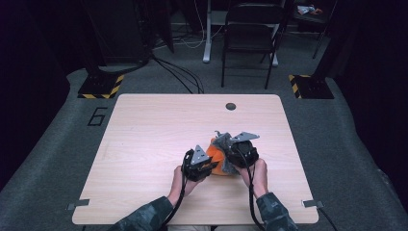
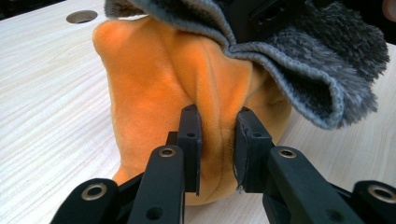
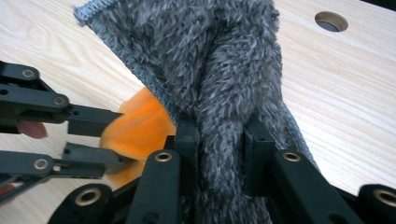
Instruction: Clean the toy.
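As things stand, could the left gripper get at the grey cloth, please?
Probably yes, but not at once. The left gripper is shut on a fold of the orange cloth and would have to let go first. The grey cloth, pinched by the right gripper, drapes right beside it with nothing between.

A pale wooden table (image 1: 144,144) bears an orange cloth (image 2: 154,88).

Seen from above, the two grippers and the hands behind them cover most of the cloth (image 1: 219,155), leaving a sliver of orange and a grey edge. In the right gripper view the grey pile (image 3: 224,88) runs past the top and bottom edges. Its orange side (image 3: 140,128) seems partly tucked behind the grey fold.
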`<state>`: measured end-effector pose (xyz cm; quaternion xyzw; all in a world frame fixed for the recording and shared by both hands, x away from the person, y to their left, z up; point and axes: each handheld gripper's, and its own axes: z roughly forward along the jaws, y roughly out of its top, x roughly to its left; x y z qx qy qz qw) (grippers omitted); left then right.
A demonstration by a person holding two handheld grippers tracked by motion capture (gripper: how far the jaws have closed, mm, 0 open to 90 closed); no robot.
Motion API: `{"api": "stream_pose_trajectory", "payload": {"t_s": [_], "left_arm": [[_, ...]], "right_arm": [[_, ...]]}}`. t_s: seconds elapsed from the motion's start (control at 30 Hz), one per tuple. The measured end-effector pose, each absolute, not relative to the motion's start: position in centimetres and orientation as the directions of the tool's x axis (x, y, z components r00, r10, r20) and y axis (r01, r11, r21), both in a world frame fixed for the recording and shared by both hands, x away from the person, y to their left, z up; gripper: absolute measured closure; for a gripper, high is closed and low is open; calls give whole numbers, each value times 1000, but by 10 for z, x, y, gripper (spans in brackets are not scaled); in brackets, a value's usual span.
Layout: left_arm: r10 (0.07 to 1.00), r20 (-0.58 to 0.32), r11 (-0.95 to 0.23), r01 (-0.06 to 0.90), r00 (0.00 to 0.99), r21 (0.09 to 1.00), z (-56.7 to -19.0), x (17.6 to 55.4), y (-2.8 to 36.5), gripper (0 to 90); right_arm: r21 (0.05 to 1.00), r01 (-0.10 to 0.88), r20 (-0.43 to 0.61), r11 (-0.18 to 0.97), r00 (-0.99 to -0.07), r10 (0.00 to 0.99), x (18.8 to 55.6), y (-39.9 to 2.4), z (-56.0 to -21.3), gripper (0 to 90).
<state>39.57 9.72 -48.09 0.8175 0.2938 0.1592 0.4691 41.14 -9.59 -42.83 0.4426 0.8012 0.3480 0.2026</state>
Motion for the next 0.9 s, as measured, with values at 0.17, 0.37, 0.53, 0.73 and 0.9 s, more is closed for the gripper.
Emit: {"api": "stream_pose_trajectory", "payload": {"t_s": [0.17, 0.37, 0.53, 0.73, 0.9], "left_arm": [[626, -25, -384, 335, 779, 860, -481, 397, 99, 746], [630, -28, -377, 336, 776, 863, -482, 397, 98, 744], [626, -27, -381, 336, 779, 861, -482, 397, 98, 743], [625, -28, -380, 336, 780, 862, -482, 398, 98, 742], [624, -28, -380, 334, 781, 862, -483, 398, 99, 741]], "right_arm": [[726, 596, -2, 343, -497, 868, 417, -110, -435, 722], [709, 633, 28, 311, -466, 884, 423, -123, -443, 722], [696, 654, 40, 297, -448, 893, 426, -130, -448, 721], [667, 693, 51, 272, -407, 912, 429, -138, -458, 723], [650, 713, 51, 263, -386, 921, 433, -144, -467, 724]]}}
